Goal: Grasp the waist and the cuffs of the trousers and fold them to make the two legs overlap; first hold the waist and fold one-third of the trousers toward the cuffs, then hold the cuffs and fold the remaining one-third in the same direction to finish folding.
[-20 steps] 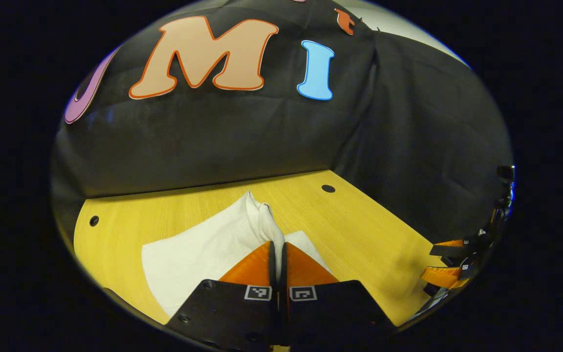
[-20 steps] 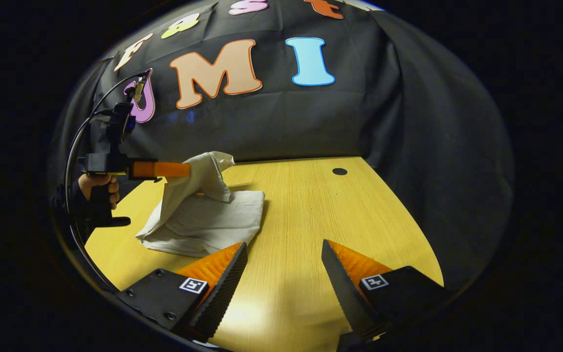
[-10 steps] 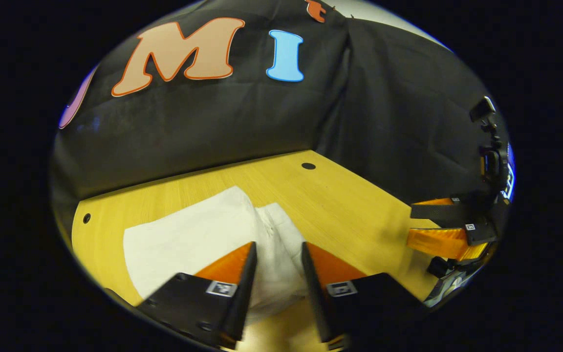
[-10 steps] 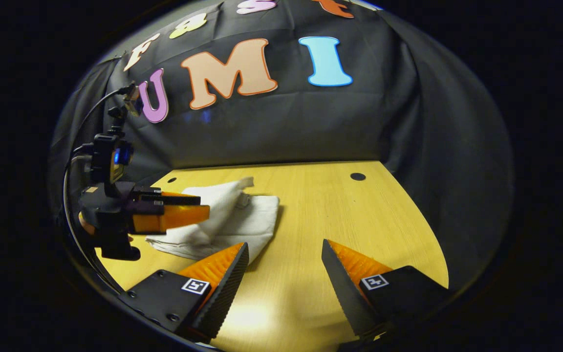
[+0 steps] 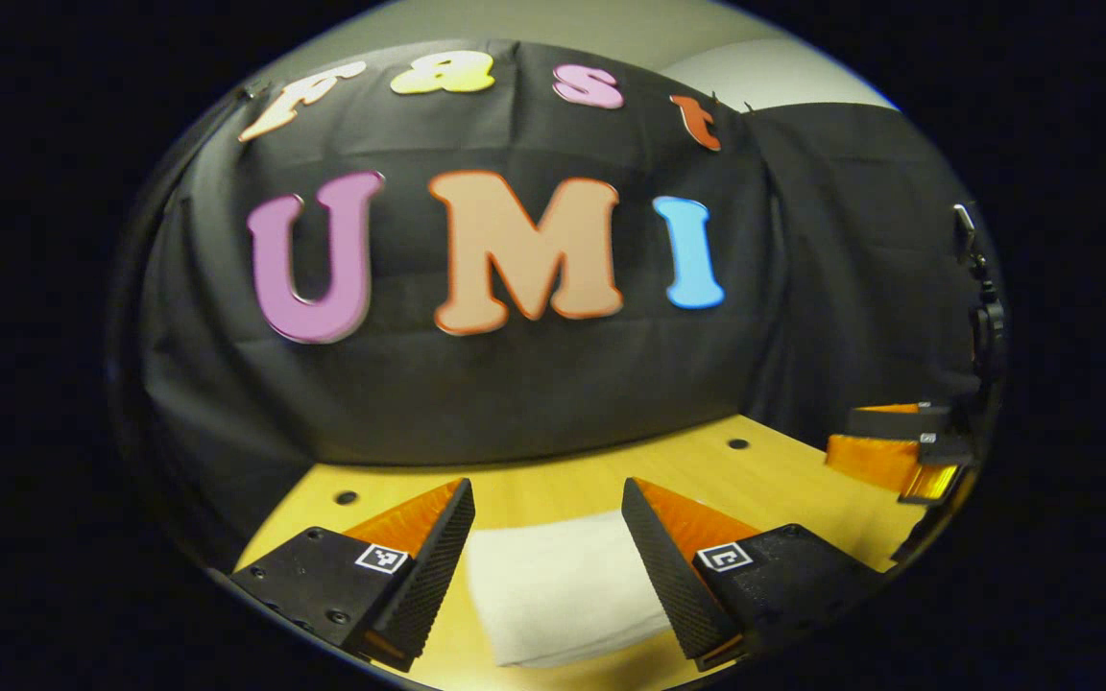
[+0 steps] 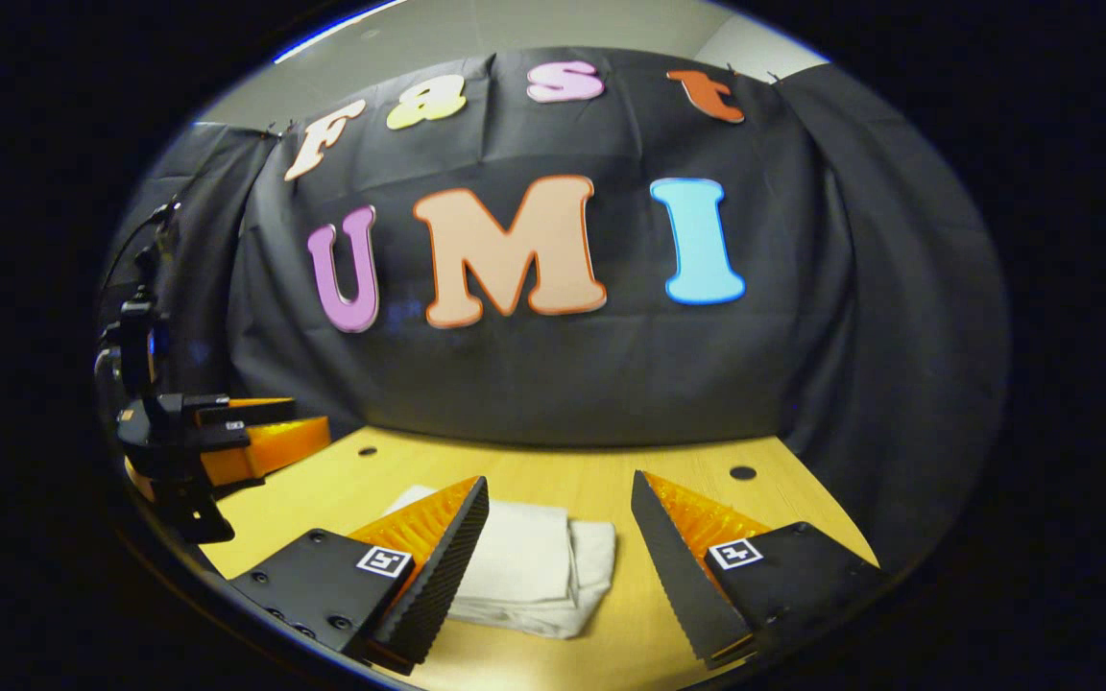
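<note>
While both tongs gape, folded trousers lie flat.

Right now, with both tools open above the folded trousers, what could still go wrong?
1. The trousers lie released, with layered edges bulging at one end; that top fold might spring back open.
2. The left tool hangs open right over the cloth; a low retreat could snag and drag it.
3. The bundle sits near the front of the table; a nudge could slide it off.
</note>
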The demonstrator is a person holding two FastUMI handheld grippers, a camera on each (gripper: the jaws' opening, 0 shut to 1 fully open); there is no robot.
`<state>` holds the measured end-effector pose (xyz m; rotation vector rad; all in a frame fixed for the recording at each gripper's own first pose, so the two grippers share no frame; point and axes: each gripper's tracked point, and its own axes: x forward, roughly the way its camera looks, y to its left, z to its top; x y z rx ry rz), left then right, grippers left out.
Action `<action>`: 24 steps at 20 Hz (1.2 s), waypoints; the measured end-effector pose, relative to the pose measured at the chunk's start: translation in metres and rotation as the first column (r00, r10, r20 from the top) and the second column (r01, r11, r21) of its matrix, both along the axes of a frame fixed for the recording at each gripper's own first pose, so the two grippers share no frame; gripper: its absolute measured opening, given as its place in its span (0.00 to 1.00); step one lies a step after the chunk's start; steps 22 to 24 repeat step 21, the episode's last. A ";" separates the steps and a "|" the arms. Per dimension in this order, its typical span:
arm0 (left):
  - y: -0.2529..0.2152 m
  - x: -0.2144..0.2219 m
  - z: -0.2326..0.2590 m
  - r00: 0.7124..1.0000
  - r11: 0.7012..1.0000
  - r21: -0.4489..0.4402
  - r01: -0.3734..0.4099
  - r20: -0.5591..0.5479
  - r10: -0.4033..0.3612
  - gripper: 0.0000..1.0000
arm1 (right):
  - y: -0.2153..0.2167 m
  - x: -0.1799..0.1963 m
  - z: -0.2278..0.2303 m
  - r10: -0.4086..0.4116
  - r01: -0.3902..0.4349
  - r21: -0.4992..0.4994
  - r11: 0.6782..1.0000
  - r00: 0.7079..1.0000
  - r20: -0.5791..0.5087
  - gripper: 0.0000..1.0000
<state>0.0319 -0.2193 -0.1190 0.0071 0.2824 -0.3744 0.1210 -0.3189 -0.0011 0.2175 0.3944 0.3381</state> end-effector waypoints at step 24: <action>0.131 0.021 0.042 0.968 0.974 -0.032 -0.224 0.113 0.226 0.92 | 0.031 0.006 0.115 -0.130 0.139 -0.010 0.990 0.949 0.286 0.96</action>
